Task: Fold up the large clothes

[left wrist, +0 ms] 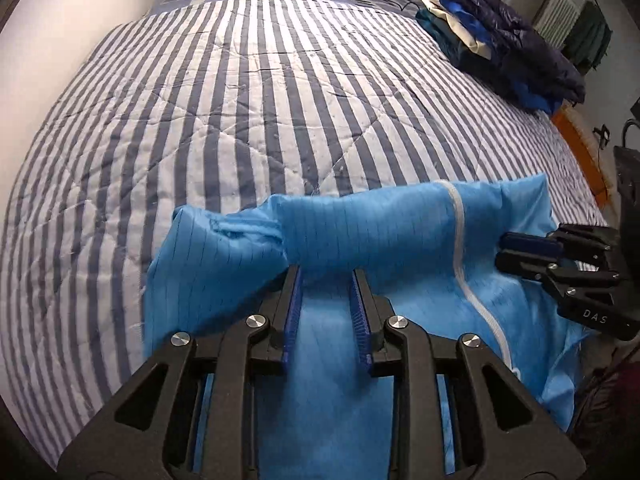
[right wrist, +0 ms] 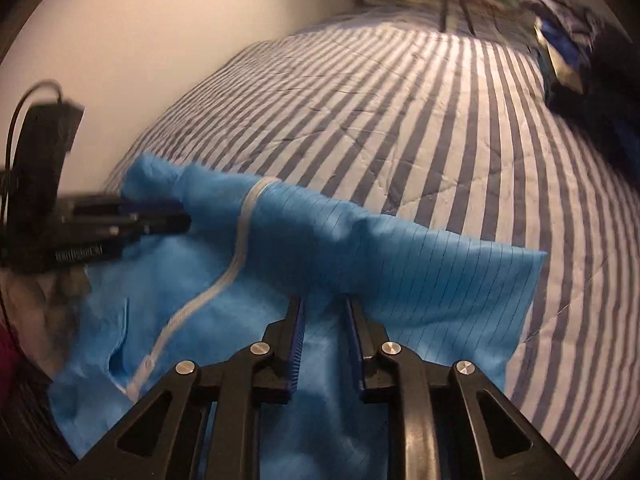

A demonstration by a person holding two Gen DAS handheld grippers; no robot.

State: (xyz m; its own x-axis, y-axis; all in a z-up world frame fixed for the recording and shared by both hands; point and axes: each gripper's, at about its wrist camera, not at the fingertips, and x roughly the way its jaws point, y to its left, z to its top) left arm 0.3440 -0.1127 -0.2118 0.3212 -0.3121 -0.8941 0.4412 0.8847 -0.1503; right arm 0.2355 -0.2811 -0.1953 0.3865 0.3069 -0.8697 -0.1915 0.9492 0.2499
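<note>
Garment [left wrist: 360,236], blue, zippered: lifted at its near edge over the striped bed [left wrist: 240,100], gripped by left tongs [left wrist: 326,276] and right tongs [right wrist: 324,304]. Risks judged: thin bunched fabric slipping out; uneven lowering skewing the fold; zipper [left wrist: 460,220] buckling.

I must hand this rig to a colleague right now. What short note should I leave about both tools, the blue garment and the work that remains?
Left tool: shut on a bunched fold of the blue zip garment, near its left end.
Right tool: shut on the same fold, right of the white zipper.
Position: the garment is held between both tools over the near edge of the striped quilt; its lower part hangs toward the person.
Done: the pile of folded clothes sits at the far right of the bed.
Left: lay this garment flat, fold it, add it to the pile.
</note>
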